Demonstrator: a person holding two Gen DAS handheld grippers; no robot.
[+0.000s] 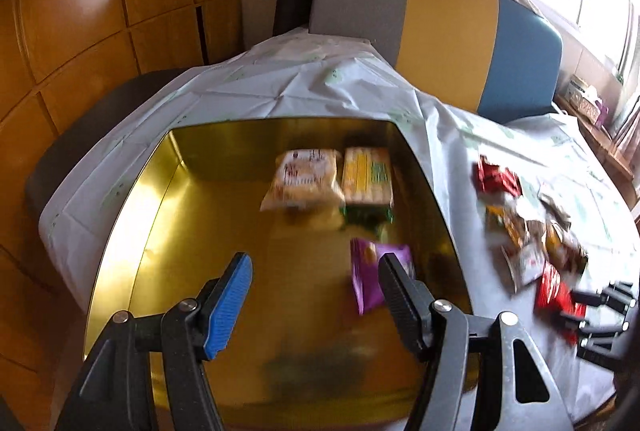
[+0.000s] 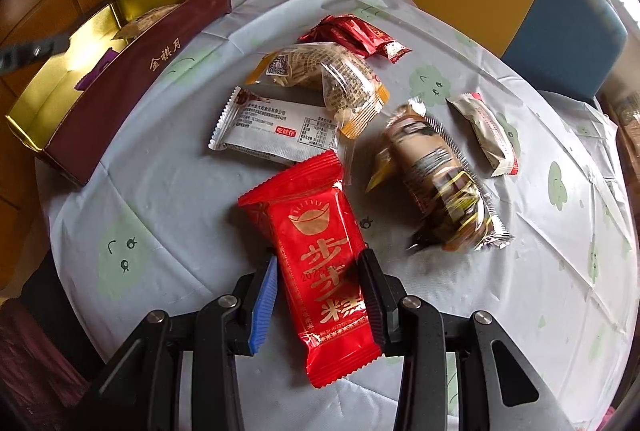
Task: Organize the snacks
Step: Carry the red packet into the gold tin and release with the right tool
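The right gripper point(image 2: 318, 295) is seen w/ its fingers clamped on the red snack pack point(image 2: 316, 263), gripped across the pack's near half, pads pressed on both long edges. The pack is at the near side of the table point(image 2: 160, 199); whether it rests on the cloth or is slightly lifted can't be told. Judged as light, soft foil wrap, slick and crinkly; contents prob. crumbly, so only a mild squeeze is advised. A hold across the body, as now, looks safer than one on a sealed end, which could slip.

The left gripper point(image 1: 316, 295) is held over the gold tin point(image 1: 160, 211), fingers released, nothing between them. A purple pack point(image 1: 370, 271) lies in the tin just beyond the right-hand finger; a pale bag point(image 1: 304, 183) and a yellow-green pack point(image 1: 366, 175) sit toward the tin's far wall.

Loose snacks are left on the table to the right of the tin: a white pack point(image 2: 276, 129), a clear-wrapped cake point(image 2: 324, 79), a brown bar point(image 2: 436, 187), a small grey-white pack point(image 2: 486, 133) and dark red sachets point(image 2: 356, 35) at the far side.
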